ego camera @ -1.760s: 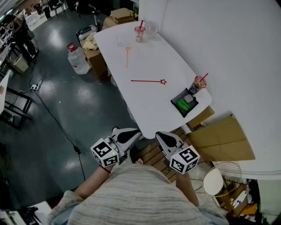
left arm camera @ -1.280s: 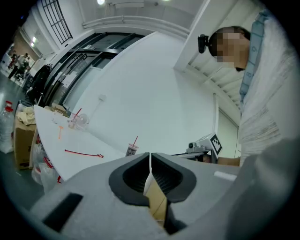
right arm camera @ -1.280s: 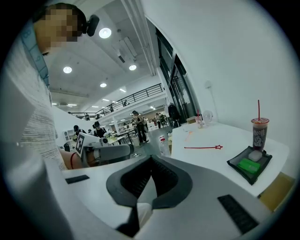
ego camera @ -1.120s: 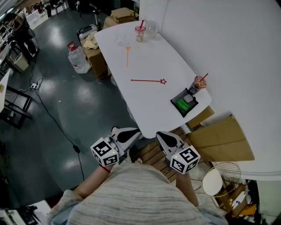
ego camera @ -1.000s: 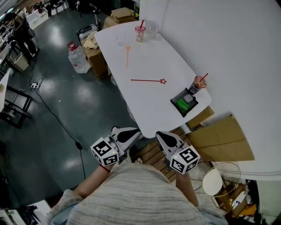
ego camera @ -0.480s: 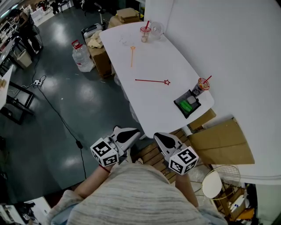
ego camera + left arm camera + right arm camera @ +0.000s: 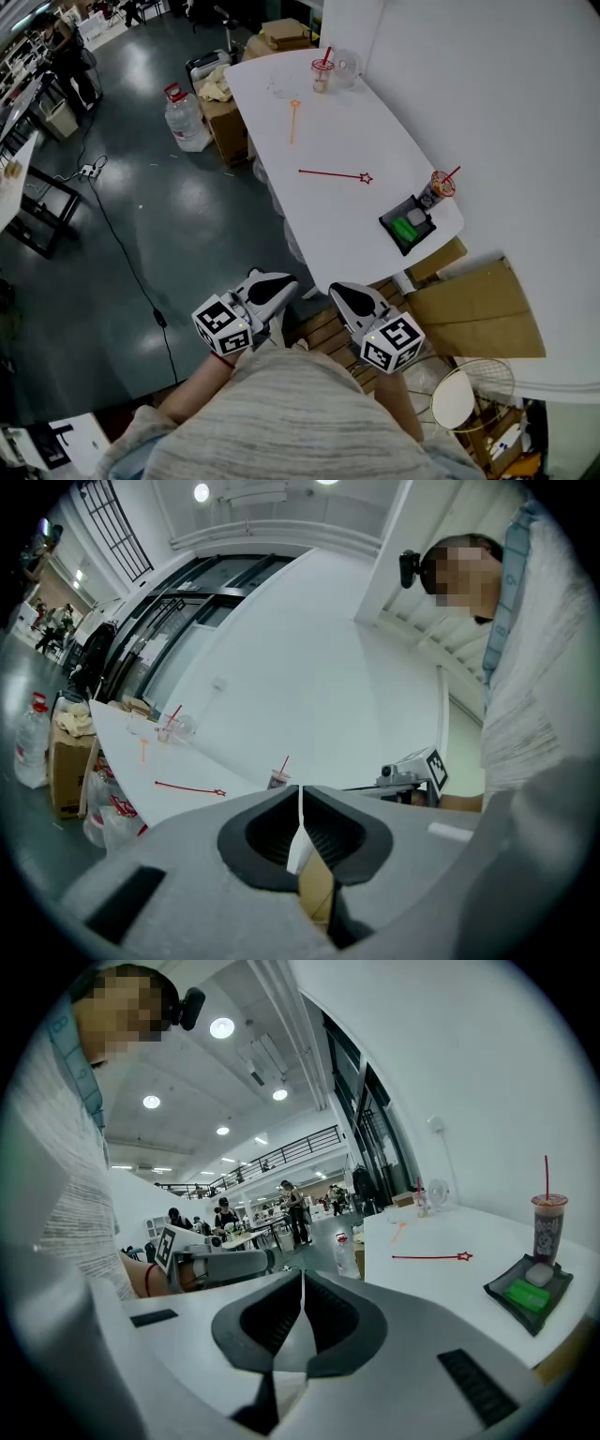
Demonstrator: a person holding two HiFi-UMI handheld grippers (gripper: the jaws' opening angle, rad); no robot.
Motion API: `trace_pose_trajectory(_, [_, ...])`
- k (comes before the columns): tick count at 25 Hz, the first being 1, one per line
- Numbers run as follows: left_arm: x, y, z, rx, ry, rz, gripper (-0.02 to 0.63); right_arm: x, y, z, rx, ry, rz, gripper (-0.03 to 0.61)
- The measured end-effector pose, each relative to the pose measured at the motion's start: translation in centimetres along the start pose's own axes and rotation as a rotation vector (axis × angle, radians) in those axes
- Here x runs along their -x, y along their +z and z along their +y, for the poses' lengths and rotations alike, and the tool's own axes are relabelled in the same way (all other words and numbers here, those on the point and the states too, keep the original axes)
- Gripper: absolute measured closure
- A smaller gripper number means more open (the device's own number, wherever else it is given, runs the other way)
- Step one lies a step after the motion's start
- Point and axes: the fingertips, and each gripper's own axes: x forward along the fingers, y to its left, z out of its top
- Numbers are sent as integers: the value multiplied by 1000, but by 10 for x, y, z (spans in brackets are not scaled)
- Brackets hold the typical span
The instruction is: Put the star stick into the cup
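Observation:
A red star stick (image 7: 333, 174) lies flat on the middle of the white table (image 7: 319, 225), its star toward the right. It shows too in the left gripper view as star stick (image 7: 187, 787) and in the right gripper view as star stick (image 7: 431, 1257). A patterned cup (image 7: 436, 187) with a red straw stands at the table's right edge, also visible as cup (image 7: 547, 1227). My left gripper (image 7: 279, 284) and right gripper (image 7: 343, 293) hang close to my body, short of the table's near end. Both are shut and hold nothing.
An orange star stick (image 7: 293, 120) and a cup with a straw (image 7: 322, 75) are at the table's far end. A black tray (image 7: 409, 225) with a green item sits beside the patterned cup. A water jug (image 7: 185, 117), cardboard boxes (image 7: 225, 103) and a wooden stool (image 7: 328, 328) stand on the floor.
The head view has shifted a little, so the table sits slightly further right in the picture. Both grippers stay shut near my body and the sticks have not moved.

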Motion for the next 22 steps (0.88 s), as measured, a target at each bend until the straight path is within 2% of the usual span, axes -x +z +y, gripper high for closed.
trace_pose_trajectory(14, [-3,1,0,2,14,-8,589,9,-2,-6,-12,-6,0,568])
trace_pose_trajectory(22, [-12,4,45,47,26,14,589,-24,1,-34,-53,-32,29,568])
